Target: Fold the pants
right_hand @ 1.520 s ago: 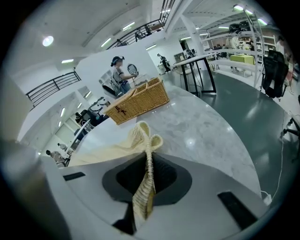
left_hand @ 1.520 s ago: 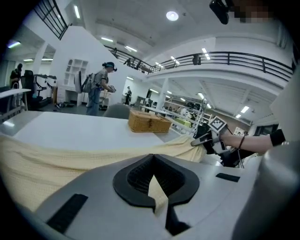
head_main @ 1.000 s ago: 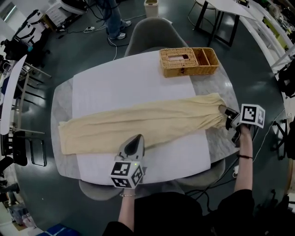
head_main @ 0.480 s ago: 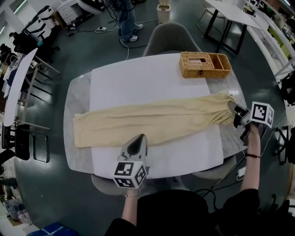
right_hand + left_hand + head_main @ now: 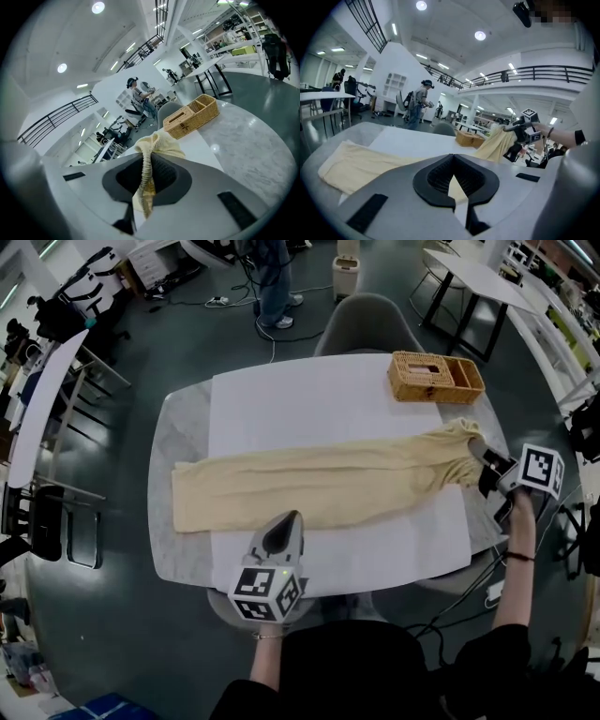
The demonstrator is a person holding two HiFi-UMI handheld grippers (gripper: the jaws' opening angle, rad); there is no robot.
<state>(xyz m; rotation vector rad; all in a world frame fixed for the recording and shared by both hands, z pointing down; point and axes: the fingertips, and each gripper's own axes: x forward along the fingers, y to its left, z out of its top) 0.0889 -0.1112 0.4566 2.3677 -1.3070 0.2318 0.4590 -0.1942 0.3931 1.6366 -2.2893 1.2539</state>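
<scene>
The pants (image 5: 319, 486) lie stretched flat on a white sheet (image 5: 309, 399) that covers most of the marble worktop (image 5: 184, 418). Their long axis runs side to side in front of the person, with the leg ends (image 5: 185, 498) far out to the left and the waist at the right edge. The right claw (image 5: 483, 465) is closed on that waist end. In its own view the gathered elastic band passes straight between the narrow jaws, and the cloth bunches up just beyond them, raised a little off the surface. The left claw (image 5: 278, 532) hangs over the near edge of the worktop, roughly opposite the middle of the legs. Its jaws are drawn together with nothing between them, and the fabric lies just ahead of it and untouched. A wicker basket (image 5: 436, 378) stands at the far right corner, close to the waist but clear of it. The fold most likely turns on that side-to-side axis. The held waist would have to travel leftward along the length to meet the leg ends, which are well apart from the right claw and nearer the left one. So the left claw seems better placed to pin or steady the middle.
</scene>
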